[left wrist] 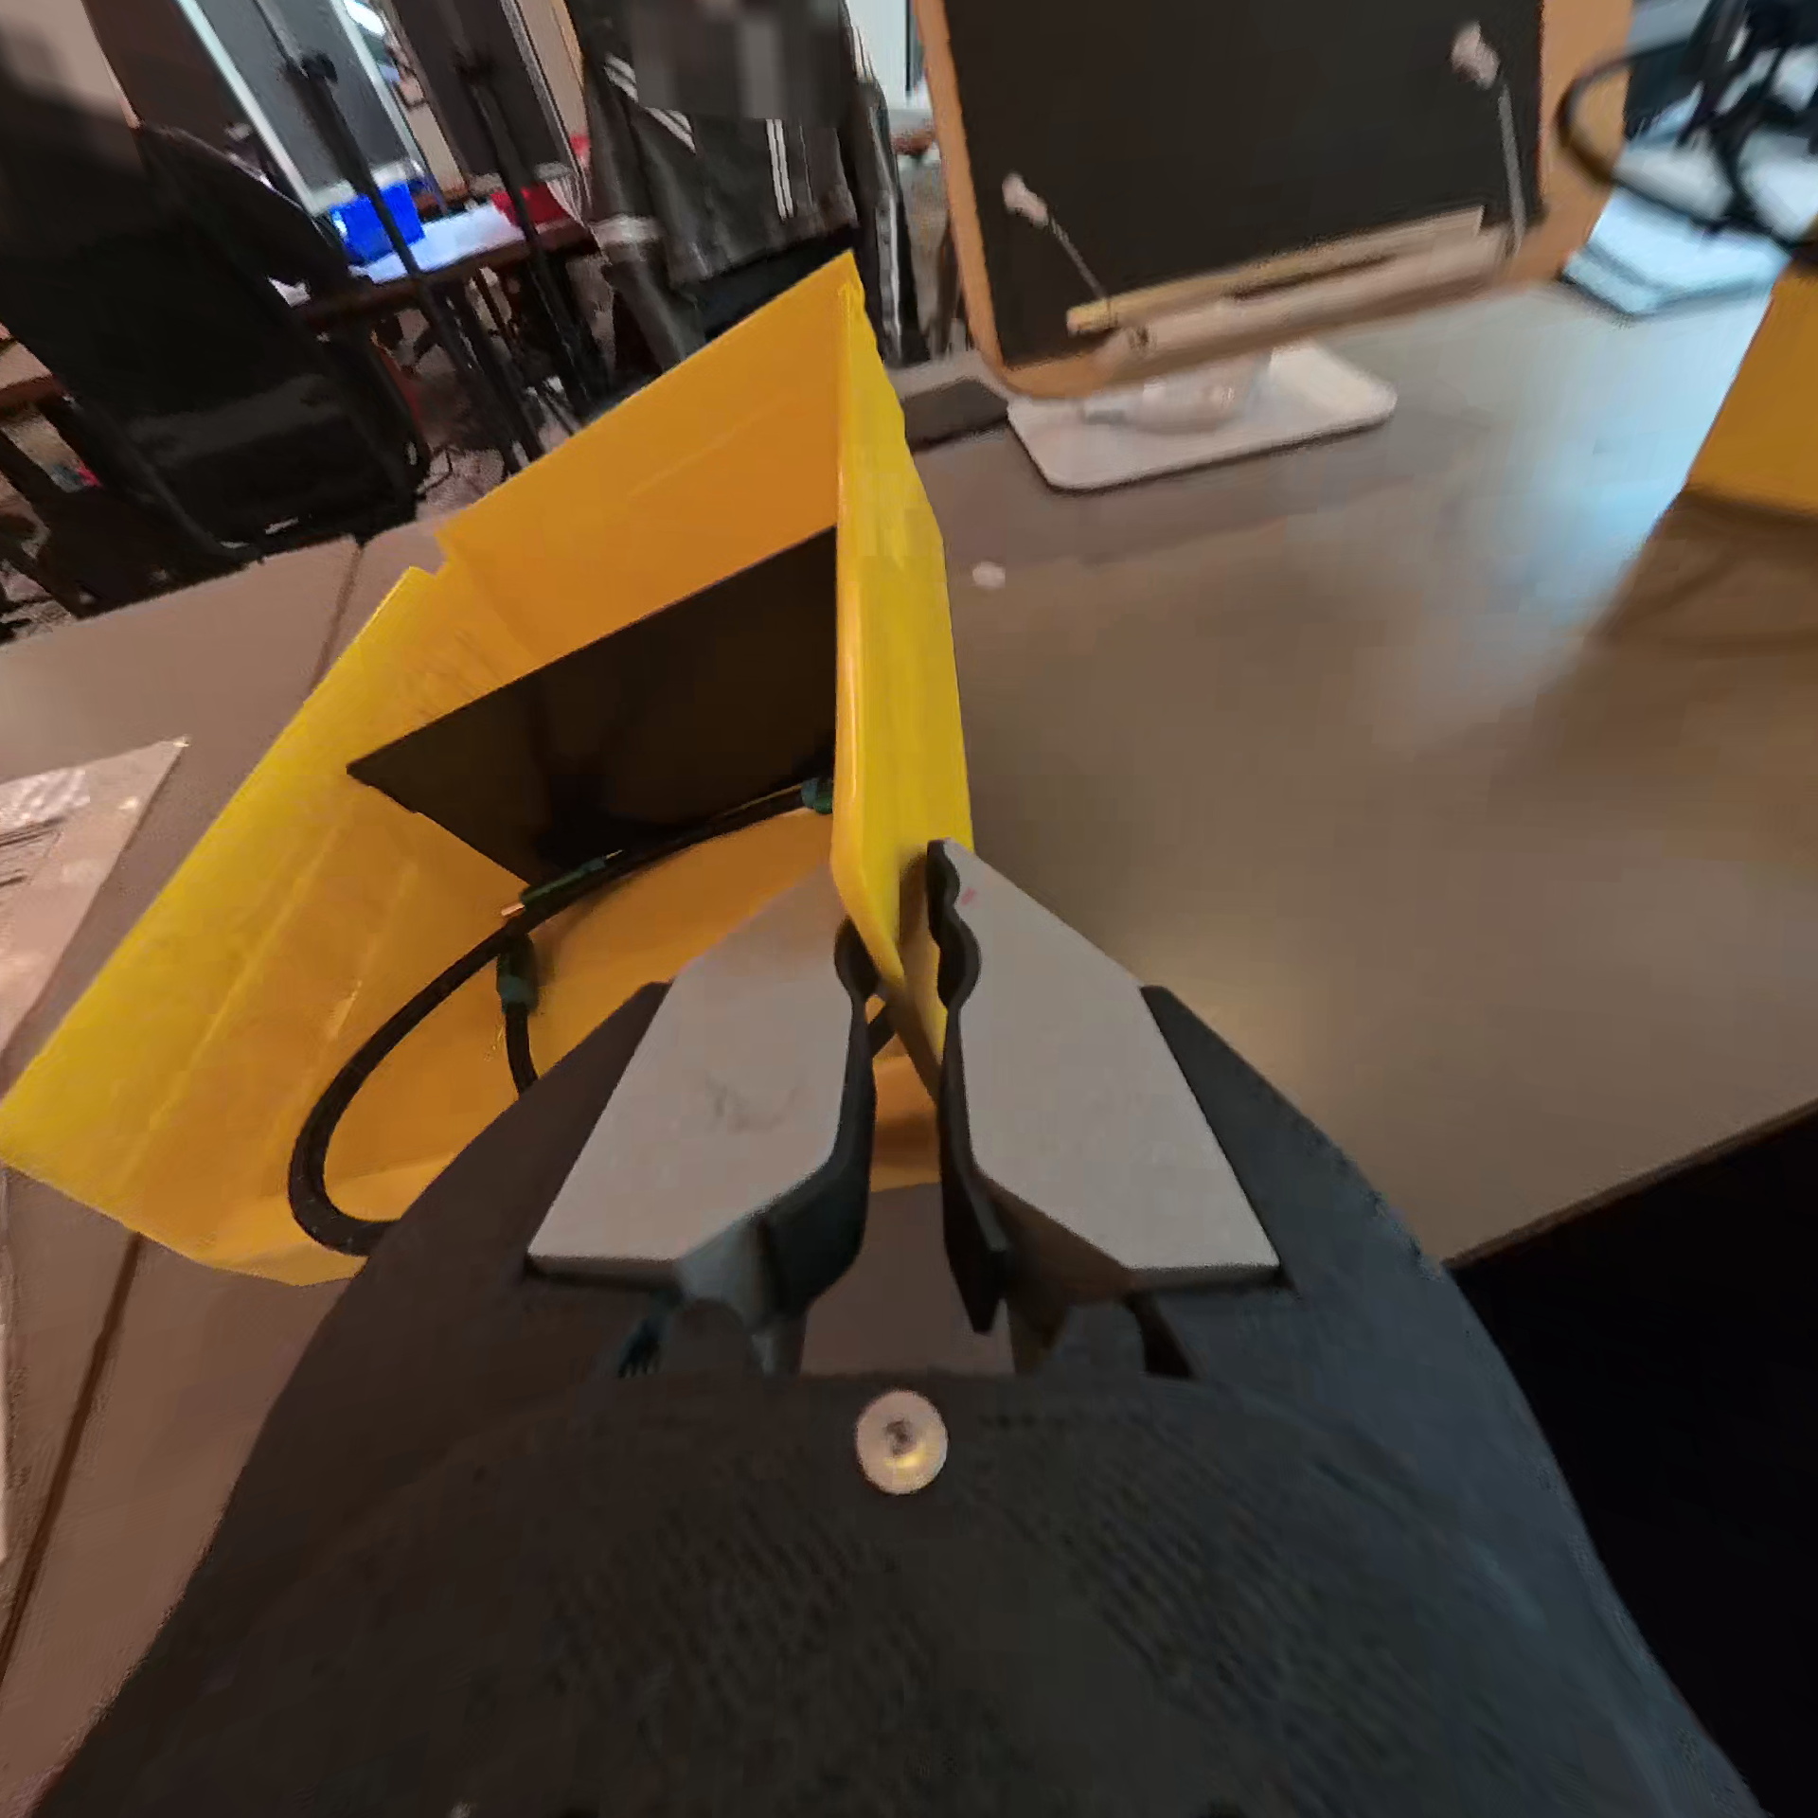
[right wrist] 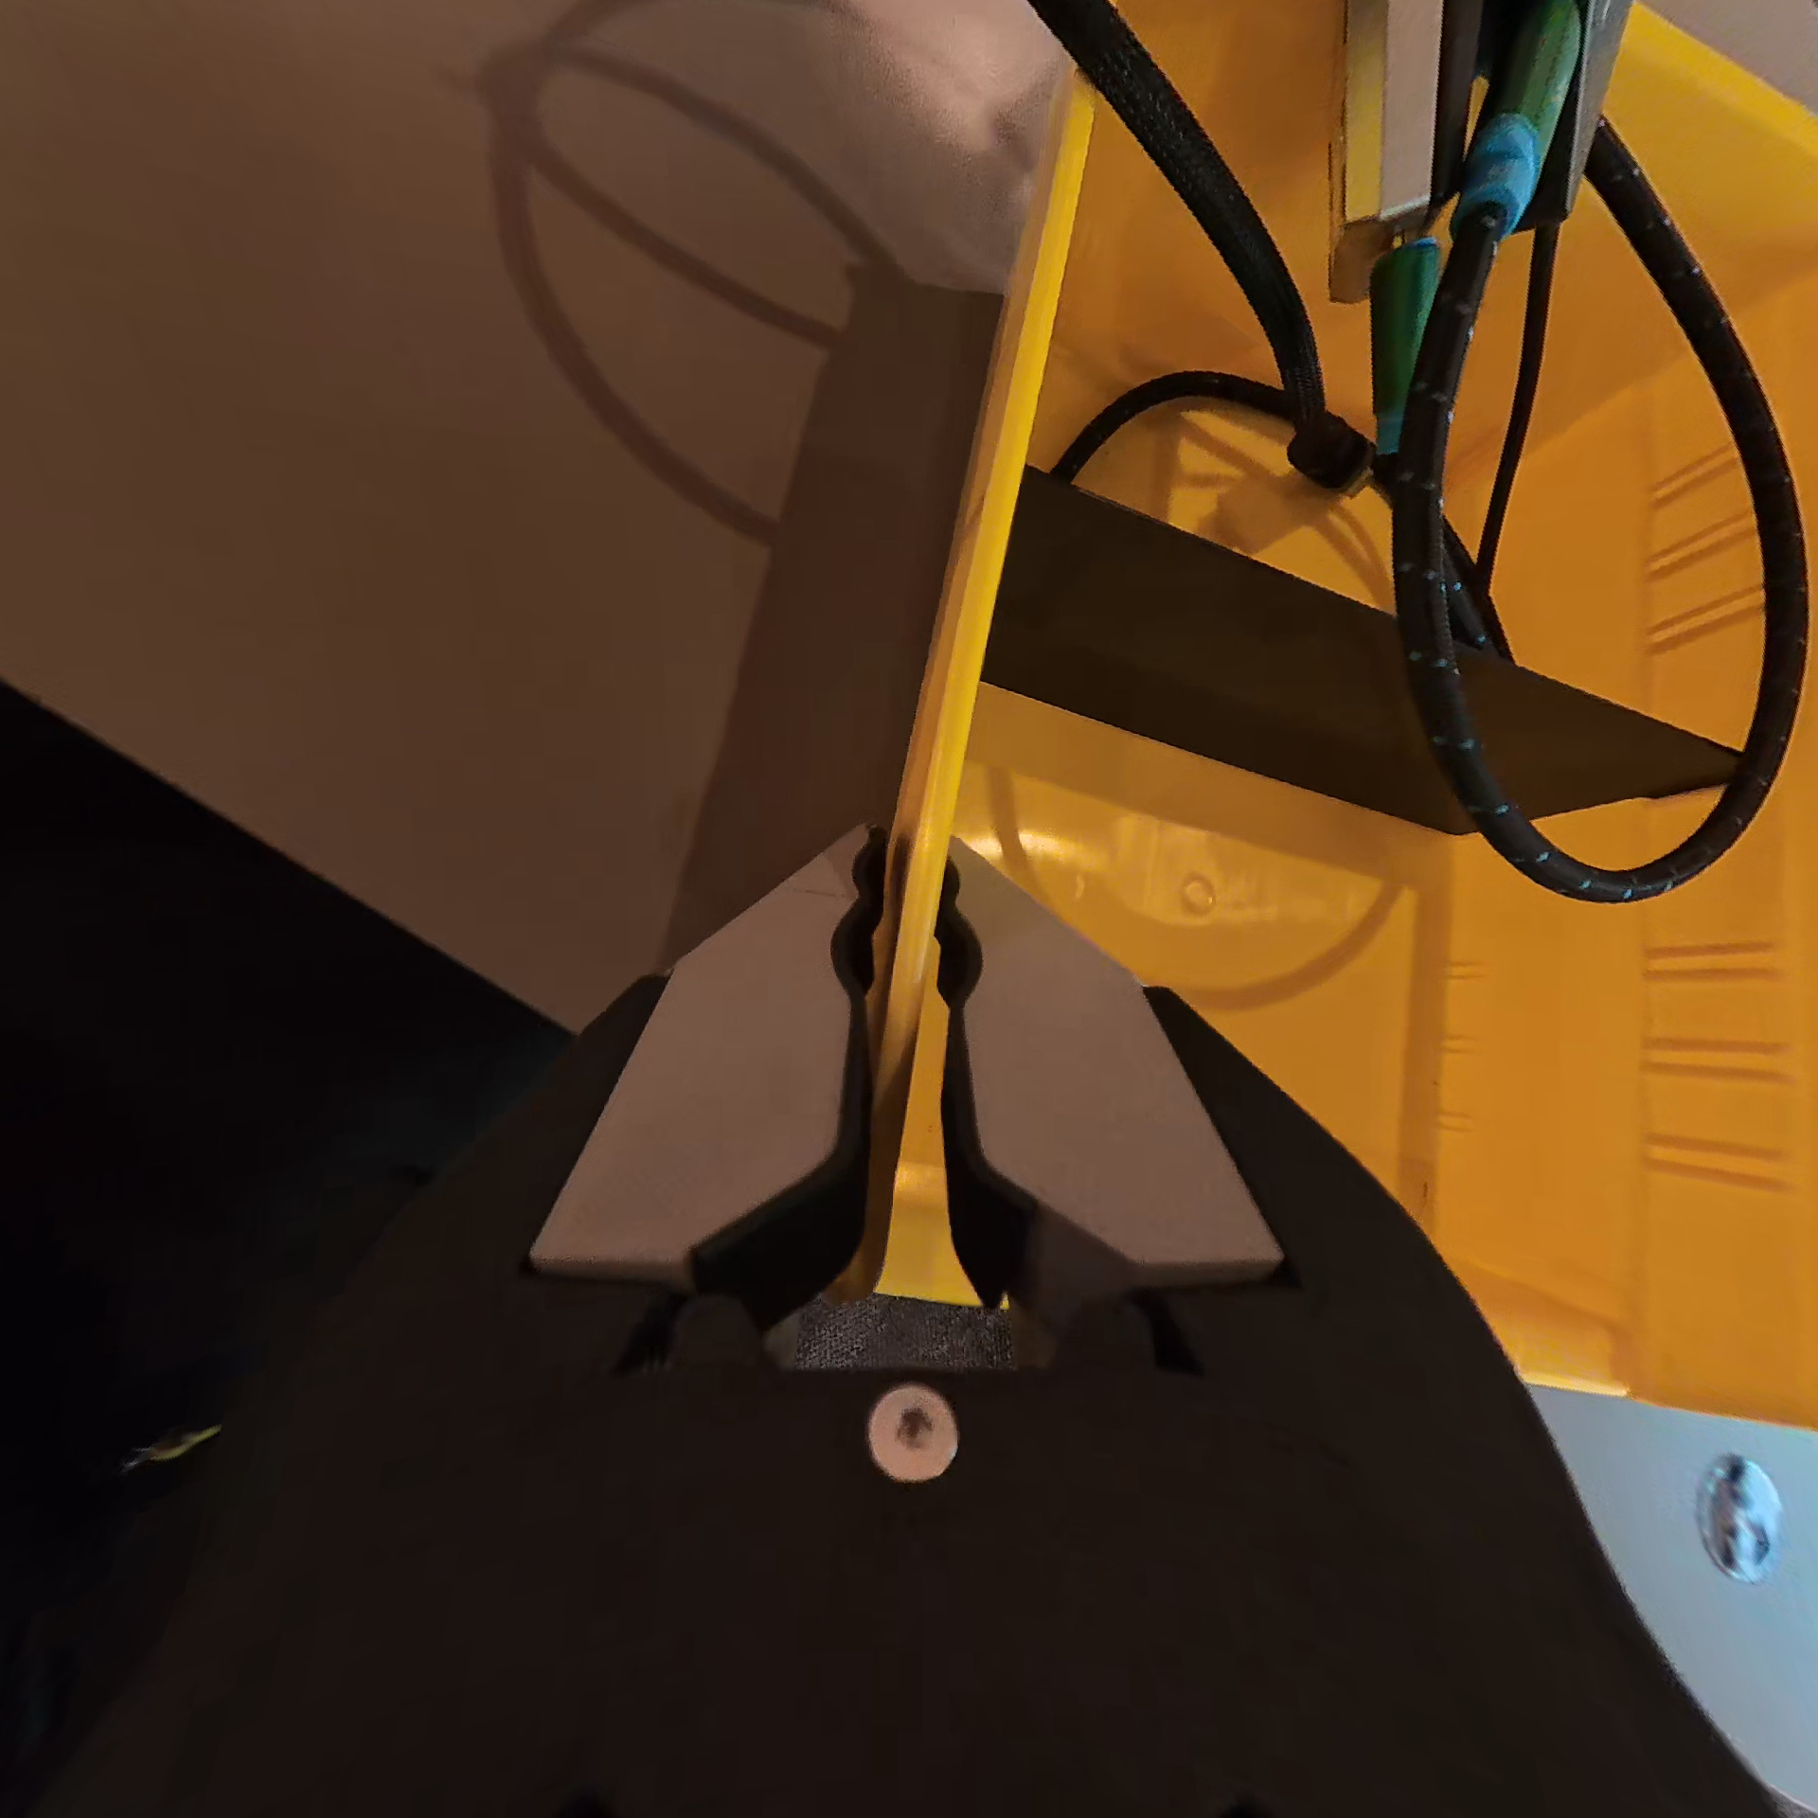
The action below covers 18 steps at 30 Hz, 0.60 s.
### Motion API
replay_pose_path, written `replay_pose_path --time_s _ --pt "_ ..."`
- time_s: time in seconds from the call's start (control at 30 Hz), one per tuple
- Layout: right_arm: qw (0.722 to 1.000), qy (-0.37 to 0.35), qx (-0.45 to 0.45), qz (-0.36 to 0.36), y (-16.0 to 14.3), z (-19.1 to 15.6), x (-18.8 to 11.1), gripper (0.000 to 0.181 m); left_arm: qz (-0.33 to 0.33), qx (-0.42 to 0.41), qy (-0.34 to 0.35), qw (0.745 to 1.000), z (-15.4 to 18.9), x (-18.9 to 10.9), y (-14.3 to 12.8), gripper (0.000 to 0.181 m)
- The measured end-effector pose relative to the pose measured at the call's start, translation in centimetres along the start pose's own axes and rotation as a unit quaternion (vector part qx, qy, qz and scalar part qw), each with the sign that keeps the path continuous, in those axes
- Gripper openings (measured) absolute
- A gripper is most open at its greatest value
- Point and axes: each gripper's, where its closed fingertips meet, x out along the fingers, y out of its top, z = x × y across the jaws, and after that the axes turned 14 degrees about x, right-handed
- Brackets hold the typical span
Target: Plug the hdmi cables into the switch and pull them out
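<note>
A yellow plastic bin [left wrist: 630, 551] stands tilted on the brown table [left wrist: 1328, 787]. In the left wrist view a black braided cable [left wrist: 413, 1013] with green ends curls inside it, next to a dark box [left wrist: 669, 708]. My left gripper [left wrist: 895, 905] is shut on the near corner of the bin's right wall. My right gripper [right wrist: 910, 866] is shut on the thin edge of a wall of the bin [right wrist: 1535, 1082]. In the right wrist view, black braided cables [right wrist: 1771, 590] with green and blue plugs [right wrist: 1500, 167] hang by a silver box [right wrist: 1397, 148] above a dark box [right wrist: 1279, 639].
A dark screen in an orange frame [left wrist: 1230, 177] on a white base [left wrist: 1200, 423] stands at the back of the table. Another yellow object [left wrist: 1761, 393] is at the far right. The table's edge [left wrist: 1574, 1210] runs close on the right. Papers [left wrist: 59, 846] lie at left; chairs stand beyond. Spacing between my two grippers at the tips: around 50 cm.
</note>
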Motion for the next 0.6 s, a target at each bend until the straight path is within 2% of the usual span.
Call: replay_pose_path --time_s 0.13,0.27,0.33,0.43,0.47,0.53,0.6 --pt "0.999 0.039 -0.018 0.008 0.9 -5.5 0.2 0.006 0.052 0.009 0.045 0.998 -2.5 -4.4 3.2 0.003" --pt "0.995 0.088 -0.037 0.013 3.4 -13.1 1.6 0.011 0.079 0.035 0.099 0.991 -3.5 -8.0 5.9 0.003" --pt "0.989 0.144 -0.029 0.023 5.4 -18.9 2.6 0.024 0.088 0.04 0.113 0.989 -3.5 -9.1 6.7 0.003" --pt "0.965 0.256 -0.011 0.057 9.2 -30.1 4.2 0.066 0.102 0.045 0.123 0.986 -3.4 -9.7 7.4 0.003" --pt "0.96 0.271 -0.036 0.063 10.0 -33.2 4.6 0.071 0.105 0.047 0.124 0.986 -3.4 -9.7 7.5 0.003" --pt "0.952 0.281 -0.084 0.083 11.3 -37.7 4.9 0.064 0.107 0.045 0.119 0.986 -3.3 -9.7 7.3 0.003" --pt "0.948 0.288 -0.099 0.092 11.9 -40.1 4.6 0.063 0.103 0.042 0.114 0.987 -3.4 -9.9 6.9 0.004"
